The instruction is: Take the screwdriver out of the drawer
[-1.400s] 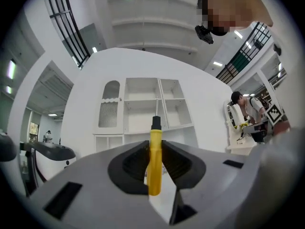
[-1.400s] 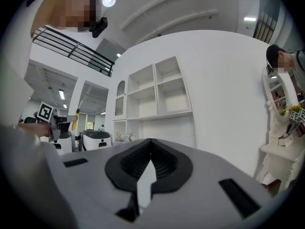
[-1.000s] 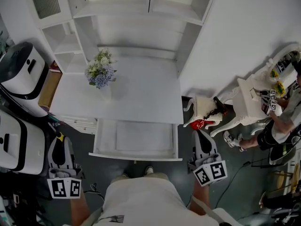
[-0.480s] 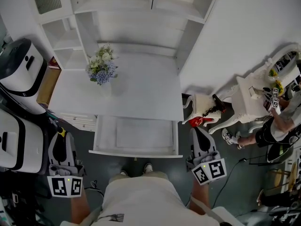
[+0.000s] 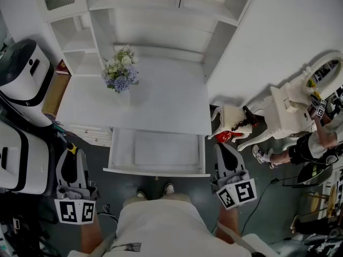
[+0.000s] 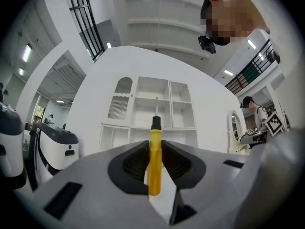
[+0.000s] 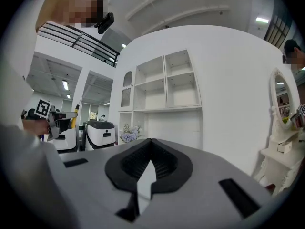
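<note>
Left tongs (image 6: 153,146) clamped on yellow screwdriver (image 6: 155,168); we hold it clear of open drawer (image 5: 155,171). Right tongs (image 7: 150,162) together, empty. Next, probably: close drawer.

1. Left gripper (image 6: 154,147): jaws clamped on the yellow handle of the screwdriver (image 6: 155,173).
2. Screwdriver upright, black collar and metal shaft pointing up.
3. White shelf unit (image 6: 183,106) stands behind, well apart.

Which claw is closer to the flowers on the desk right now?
Left. The left claw is off the desk's front left corner, the flowers' side; the right claw is off its front right corner.
</note>
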`<move>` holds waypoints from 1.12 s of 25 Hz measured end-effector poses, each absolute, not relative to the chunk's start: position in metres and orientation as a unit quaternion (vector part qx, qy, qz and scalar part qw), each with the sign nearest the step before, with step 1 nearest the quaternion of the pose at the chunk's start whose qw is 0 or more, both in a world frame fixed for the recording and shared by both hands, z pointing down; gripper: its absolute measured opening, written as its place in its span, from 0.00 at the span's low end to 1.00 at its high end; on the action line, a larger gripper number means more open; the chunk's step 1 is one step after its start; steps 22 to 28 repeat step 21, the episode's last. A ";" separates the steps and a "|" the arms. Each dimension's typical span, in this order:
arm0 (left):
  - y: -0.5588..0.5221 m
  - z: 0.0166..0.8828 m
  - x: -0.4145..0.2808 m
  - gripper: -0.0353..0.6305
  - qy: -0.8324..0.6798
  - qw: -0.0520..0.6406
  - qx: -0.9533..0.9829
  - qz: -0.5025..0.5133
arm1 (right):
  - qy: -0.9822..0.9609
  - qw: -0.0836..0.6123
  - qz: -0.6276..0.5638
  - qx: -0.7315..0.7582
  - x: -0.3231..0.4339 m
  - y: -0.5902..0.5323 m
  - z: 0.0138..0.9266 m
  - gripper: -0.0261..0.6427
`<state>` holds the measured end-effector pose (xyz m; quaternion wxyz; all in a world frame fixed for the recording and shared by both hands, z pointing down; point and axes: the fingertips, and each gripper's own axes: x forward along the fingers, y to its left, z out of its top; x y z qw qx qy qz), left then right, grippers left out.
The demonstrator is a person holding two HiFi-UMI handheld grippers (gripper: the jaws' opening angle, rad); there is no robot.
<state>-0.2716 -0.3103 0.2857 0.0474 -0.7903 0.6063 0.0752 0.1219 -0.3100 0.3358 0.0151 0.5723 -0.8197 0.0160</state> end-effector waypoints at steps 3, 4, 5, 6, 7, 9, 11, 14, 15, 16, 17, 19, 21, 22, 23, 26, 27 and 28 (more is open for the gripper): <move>-0.310 0.287 -0.274 0.18 0.605 0.047 -0.791 0.078 | -0.824 0.014 0.017 0.566 0.113 -0.311 0.337 0.05; -0.310 0.287 -0.275 0.18 0.604 0.047 -0.791 0.079 | -0.825 0.014 0.017 0.565 0.110 -0.311 0.337 0.05; -0.309 0.287 -0.276 0.18 0.603 0.046 -0.792 0.080 | -0.825 0.012 0.018 0.564 0.108 -0.311 0.338 0.05; -0.308 0.287 -0.276 0.18 0.602 0.046 -0.793 0.082 | -0.826 0.011 0.018 0.564 0.105 -0.312 0.338 0.05; -0.307 0.286 -0.276 0.18 0.601 0.047 -0.794 0.083 | -0.826 0.010 0.018 0.563 0.103 -0.313 0.338 0.05; -0.306 0.284 -0.278 0.18 0.599 0.049 -0.795 0.085 | -0.828 0.007 0.017 0.560 0.095 -0.315 0.338 0.05; -0.305 0.282 -0.281 0.18 0.598 0.051 -0.795 0.089 | -0.831 0.004 0.015 0.556 0.086 -0.316 0.338 0.05; -0.304 0.282 -0.290 0.18 0.596 0.051 -0.796 0.090 | -0.832 0.002 0.015 0.554 0.075 -0.315 0.338 0.05; -0.305 0.283 -0.293 0.18 0.596 0.051 -0.797 0.090 | -0.832 0.001 0.014 0.555 0.072 -0.315 0.338 0.05; -0.305 0.284 -0.295 0.18 0.595 0.050 -0.797 0.090 | -0.831 0.000 0.013 0.556 0.070 -0.314 0.338 0.05; -0.305 0.284 -0.297 0.18 0.594 0.051 -0.798 0.091 | -0.830 0.000 0.012 0.557 0.069 -0.313 0.338 0.05; -0.306 0.284 -0.298 0.18 0.592 0.052 -0.799 0.093 | -0.828 0.000 0.010 0.560 0.067 -0.312 0.337 0.05; -0.306 0.283 -0.299 0.18 0.588 0.053 -0.802 0.094 | -0.826 -0.001 0.009 0.563 0.066 -0.310 0.336 0.05; -0.306 0.283 -0.299 0.18 0.588 0.053 -0.802 0.094 | -0.826 -0.001 0.009 0.563 0.066 -0.310 0.336 0.05; -0.306 0.283 -0.299 0.18 0.588 0.053 -0.802 0.094 | -0.826 -0.001 0.009 0.563 0.066 -0.310 0.336 0.05; -0.306 0.283 -0.299 0.18 0.588 0.053 -0.802 0.094 | -0.826 -0.001 0.009 0.563 0.066 -0.310 0.336 0.05; -0.306 0.283 -0.299 0.18 0.588 0.053 -0.802 0.094 | -0.826 -0.001 0.009 0.563 0.066 -0.310 0.336 0.05; -0.306 0.283 -0.299 0.18 0.588 0.053 -0.802 0.094 | -0.826 -0.001 0.009 0.563 0.066 -0.310 0.336 0.05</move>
